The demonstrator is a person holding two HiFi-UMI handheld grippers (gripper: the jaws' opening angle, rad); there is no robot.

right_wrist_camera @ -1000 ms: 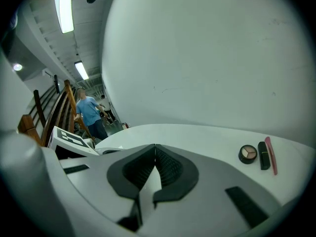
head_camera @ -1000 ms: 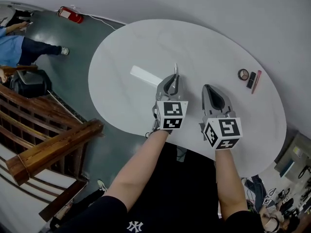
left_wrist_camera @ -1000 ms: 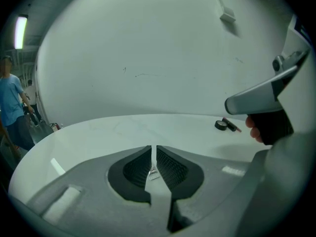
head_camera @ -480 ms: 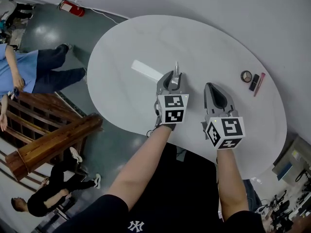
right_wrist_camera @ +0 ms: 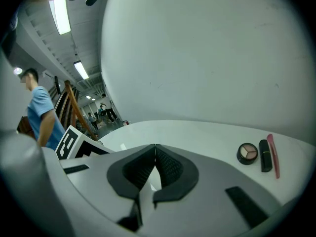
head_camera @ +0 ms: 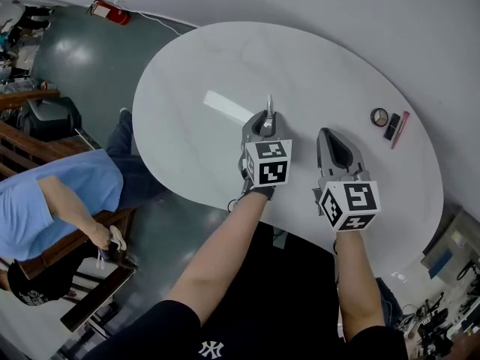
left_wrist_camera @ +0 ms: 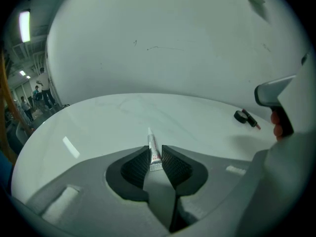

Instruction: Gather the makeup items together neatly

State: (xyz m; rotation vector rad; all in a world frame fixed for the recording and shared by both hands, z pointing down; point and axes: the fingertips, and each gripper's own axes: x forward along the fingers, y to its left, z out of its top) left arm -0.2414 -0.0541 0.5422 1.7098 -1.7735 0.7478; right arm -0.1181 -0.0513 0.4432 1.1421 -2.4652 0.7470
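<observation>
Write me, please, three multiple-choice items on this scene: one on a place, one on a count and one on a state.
1. Where is the small white tube?
A) at the table's far edge
B) between the left gripper's jaws
C) on the floor

2. How many items lie grouped near the table's right end?
A) one
B) three
C) five

3. How do the right gripper's jaws stand?
A) wide open
B) shut on the tube
C) shut, empty

1 B: the tube sits between those jaws, which are closing on it.
2 B: a compact, a black stick and a pink pencil lie there.
3 C: its pads meet with nothing between them.
</observation>
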